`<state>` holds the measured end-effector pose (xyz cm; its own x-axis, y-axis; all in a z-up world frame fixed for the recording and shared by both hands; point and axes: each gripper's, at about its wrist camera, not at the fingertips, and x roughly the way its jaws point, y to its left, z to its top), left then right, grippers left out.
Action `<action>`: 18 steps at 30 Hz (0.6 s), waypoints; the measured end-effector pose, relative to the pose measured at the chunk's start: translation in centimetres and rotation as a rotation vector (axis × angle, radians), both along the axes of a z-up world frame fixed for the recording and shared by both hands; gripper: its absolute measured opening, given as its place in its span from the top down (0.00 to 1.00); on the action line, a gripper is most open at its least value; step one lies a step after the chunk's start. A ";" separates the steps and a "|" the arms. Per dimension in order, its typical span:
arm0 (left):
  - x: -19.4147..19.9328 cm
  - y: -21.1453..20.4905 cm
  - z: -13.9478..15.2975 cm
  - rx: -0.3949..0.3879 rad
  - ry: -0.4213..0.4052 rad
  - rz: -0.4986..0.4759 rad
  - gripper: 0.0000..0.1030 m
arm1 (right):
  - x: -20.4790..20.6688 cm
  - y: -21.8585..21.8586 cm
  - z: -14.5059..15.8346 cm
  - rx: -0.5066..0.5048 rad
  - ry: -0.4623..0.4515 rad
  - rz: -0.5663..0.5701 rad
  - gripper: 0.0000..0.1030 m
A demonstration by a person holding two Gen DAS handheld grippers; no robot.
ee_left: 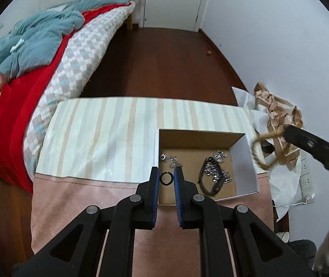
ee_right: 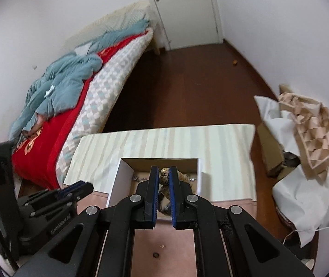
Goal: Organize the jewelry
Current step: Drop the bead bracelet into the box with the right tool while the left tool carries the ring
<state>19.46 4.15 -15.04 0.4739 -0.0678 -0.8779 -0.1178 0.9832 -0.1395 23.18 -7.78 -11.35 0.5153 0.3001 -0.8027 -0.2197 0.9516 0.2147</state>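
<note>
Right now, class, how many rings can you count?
2: a black ring between the left tool's fingers; a small dark ring on the pink cloth. The box's silver tangle may hide more.

Left gripper [ee_left: 166, 177] over open box [ee_left: 245, 161], dark ring [ee_left: 166, 179] between its tips.

We see the jaws slightly apart around the ring; can't tell if they touch it. Inside the box: black bracelet [ee_left: 204, 180], silver chain pile [ee_left: 215, 169], small silver bits [ee_left: 170, 159]. Right gripper [ee_left: 286, 133] enters from the right, holding a tan beaded loop [ee_left: 260, 152] above the box's right wall.
</note>
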 end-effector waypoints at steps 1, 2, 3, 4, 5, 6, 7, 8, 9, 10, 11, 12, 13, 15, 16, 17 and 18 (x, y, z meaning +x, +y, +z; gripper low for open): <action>0.1 0.0 -0.2 0.002 0.005 0.002 0.90 | 1.0 0.5 -0.8 0.004 0.027 0.012 0.91; 0.1 0.1 -0.5 0.000 0.013 0.004 0.90 | 1.7 0.8 -1.5 0.010 0.044 0.016 0.91; 0.2 0.2 -0.7 -0.004 0.019 0.006 0.90 | 2.5 1.3 -2.3 0.015 0.069 0.026 0.91; 0.3 0.2 -0.9 -0.007 0.026 0.008 0.90 | 3.3 1.7 -3.0 0.020 0.090 0.033 0.91; 0.4 0.3 -1.1 -0.007 0.031 0.010 0.90 | 4.0 2.2 -3.7 0.028 0.112 0.041 0.91; 0.5 0.3 -1.2 -0.007 0.035 0.010 0.90 | 4.5 2.5 -4.3 0.034 0.129 0.049 0.91; 0.6 0.3 -1.2 -0.008 0.038 0.011 0.90 | 5.0 2.9 -4.9 0.037 0.146 0.054 0.91; 0.7 0.3 -1.4 -0.008 0.041 0.013 0.90 | 5.6 3.5 -5.6 0.043 0.167 0.071 0.91; 0.9 0.3 -1.5 -0.007 0.044 0.013 0.90 | 5.9 3.9 -6.1 0.044 0.181 0.080 0.91; 1.0 0.3 -1.6 -0.008 0.047 0.013 0.90 | 6.3 4.3 -6.7 0.040 0.191 0.082 0.91; 1.2 0.3 -1.8 -0.016 0.054 0.013 0.90 | 6.9 4.8 -7.4 0.037 0.212 0.100 0.91; 1.4 0.2 -1.9 -0.027 0.060 0.012 0.90 | 7.3 5.1 -8.2 0.042 0.246 0.119 0.91; 1.5 0.2 -2.0 -0.032 0.064 0.011 0.90 | 7.9 5.3 -9.2 0.047 0.300 0.133 0.90; 1.9 0.0 -2.1 -0.047 0.073 0.001 0.90 | 8.5 5.0 -10.6 0.023 0.357 0.121 0.88; 2.1 -0.2 -2.2 -0.056 0.076 -0.006 0.90 | 8.5 4.8 -10.8 0.003 0.358 0.110 0.74; 2.3 -0.4 -2.2 -0.068 0.081 -0.013 0.90 | 8.4 4.2 -10.9 -0.016 0.355 0.090 0.52; 2.5 -0.5 -2.3 -0.072 0.091 -0.014 0.89 | 8.2 3.8 -10.9 -0.024 0.351 0.079 0.42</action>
<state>21.97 3.63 -17.37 0.3915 -0.1379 -0.9098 -0.1196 0.9727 -0.1989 31.36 -3.97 -22.29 0.1835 0.3071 -0.9338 -0.2093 0.9404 0.2682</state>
